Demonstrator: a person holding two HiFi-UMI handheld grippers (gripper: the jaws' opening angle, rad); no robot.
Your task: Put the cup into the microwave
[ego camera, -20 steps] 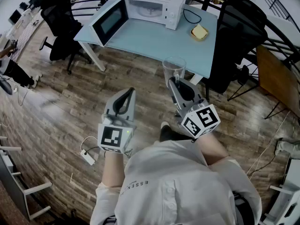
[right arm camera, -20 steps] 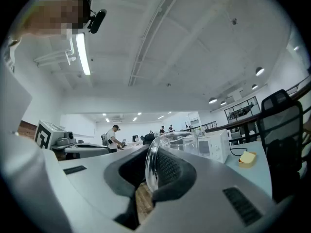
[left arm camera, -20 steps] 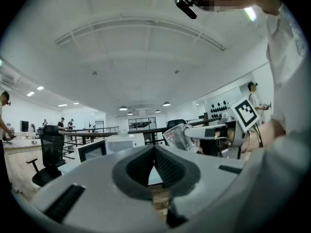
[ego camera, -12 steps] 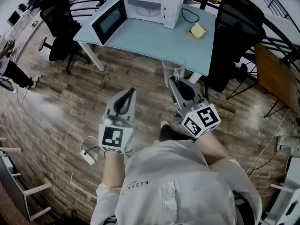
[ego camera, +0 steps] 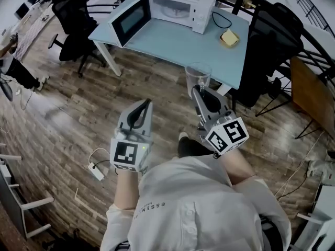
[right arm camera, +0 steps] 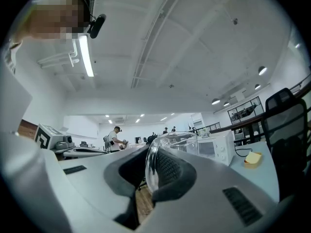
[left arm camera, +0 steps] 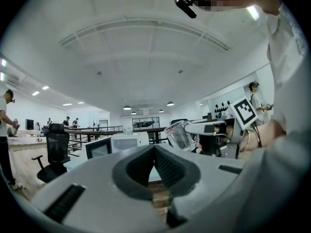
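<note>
Left tongs [ego camera: 145, 103]: nearest the body, jaws together, nothing between them. Right tongs [ego camera: 196, 89]: alongside, clamped on the wall of the clear glass cup [ego camera: 197, 73], which is carried upright in the air short of the pale blue surface [ego camera: 172, 43]. White microwave oven [ego camera: 180, 7]: far end of the surface, its dark-windowed door [ego camera: 130, 20] swung open; best to keep the cup level and enter the cavity squarely, clear of the door.

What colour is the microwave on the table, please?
The microwave is white, seen best in the head view.
</note>
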